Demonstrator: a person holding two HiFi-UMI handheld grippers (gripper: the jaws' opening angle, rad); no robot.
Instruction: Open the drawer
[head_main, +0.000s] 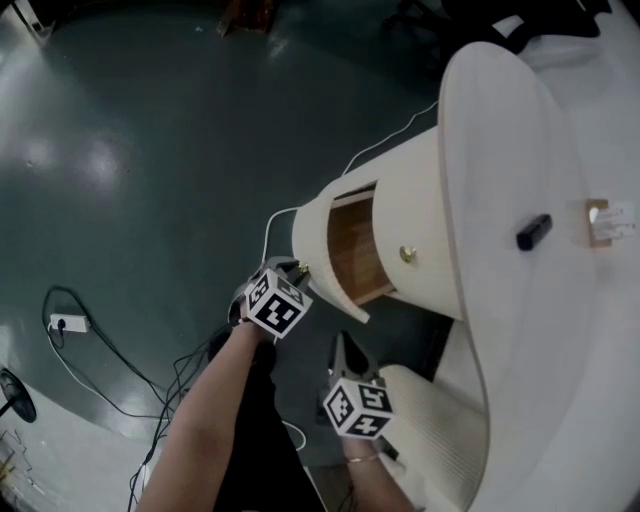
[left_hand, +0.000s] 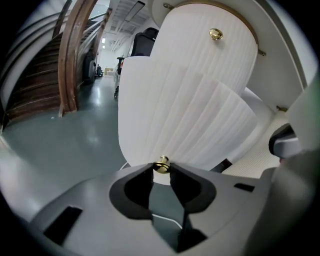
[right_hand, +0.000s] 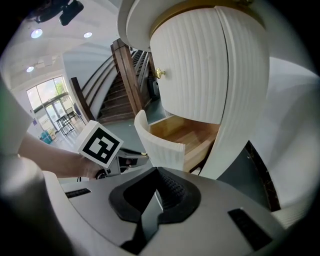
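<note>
A: Drawer (head_main: 352, 250): how is it pointed?
B: It is seen pulled out of the white cabinet (head_main: 430, 200) at the centre of the head view, with its long axis aimed at 8 o'clock. A curved, ribbed white front is shown, with bare wood inside.
A: And the grippers?
B: The brass knob (left_hand: 161, 164) is pinched by the left gripper (left_hand: 161, 169). The right gripper (right_hand: 157, 175) is closed on nothing.

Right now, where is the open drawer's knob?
The knob sits low-centre in the left gripper view, clamped by the left gripper, on the ribbed drawer front.
</note>
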